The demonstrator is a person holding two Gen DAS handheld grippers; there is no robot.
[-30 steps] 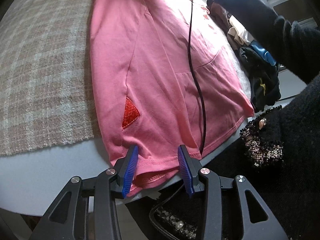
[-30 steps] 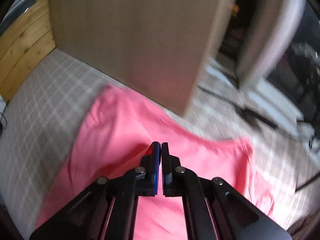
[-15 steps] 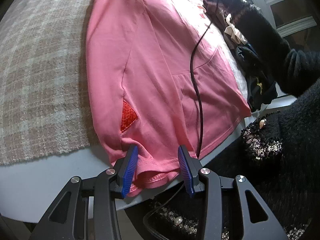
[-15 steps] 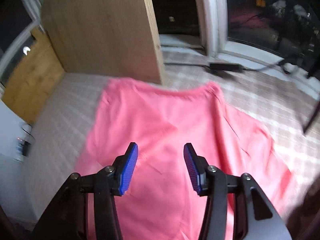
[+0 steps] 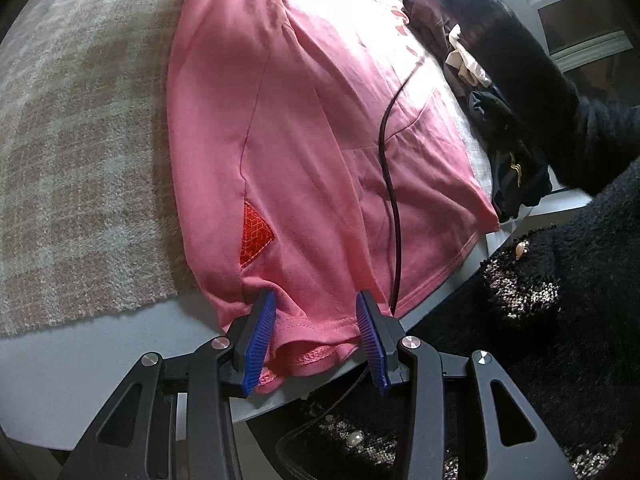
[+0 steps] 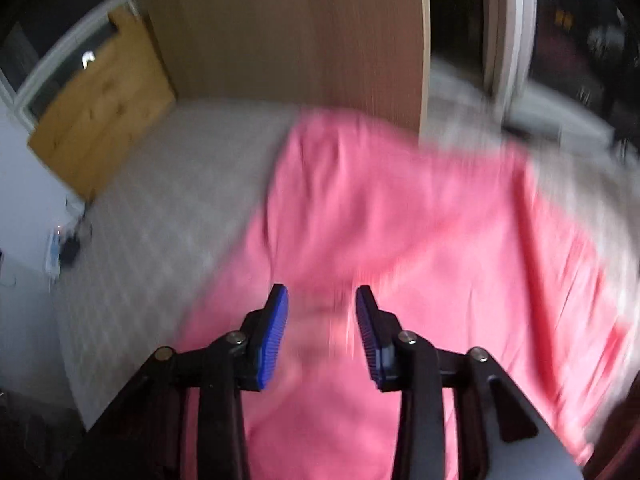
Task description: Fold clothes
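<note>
While my left gripper (image 5: 316,336) gapes empty around the pink shirt's (image 5: 304,128) hem, my right gripper (image 6: 322,332) hangs open, empty, above it.

**Around the folding surface**

A checked beige blanket (image 5: 80,128) fills the 9 o'clock side of the left wrist view, its frayed edge ending on a pale grey tabletop (image 5: 72,364) at 7 o'clock. A thin black cable (image 5: 390,184) runs from centre down to 6 o'clock. At 2 o'clock lies a heap of dark and cream garments (image 5: 492,120).

The right wrist view is motion-blurred: a tall wooden panel (image 6: 300,32) stands at 12 o'clock, a lighter wooden board (image 6: 104,108) at 10 o'clock.
</note>
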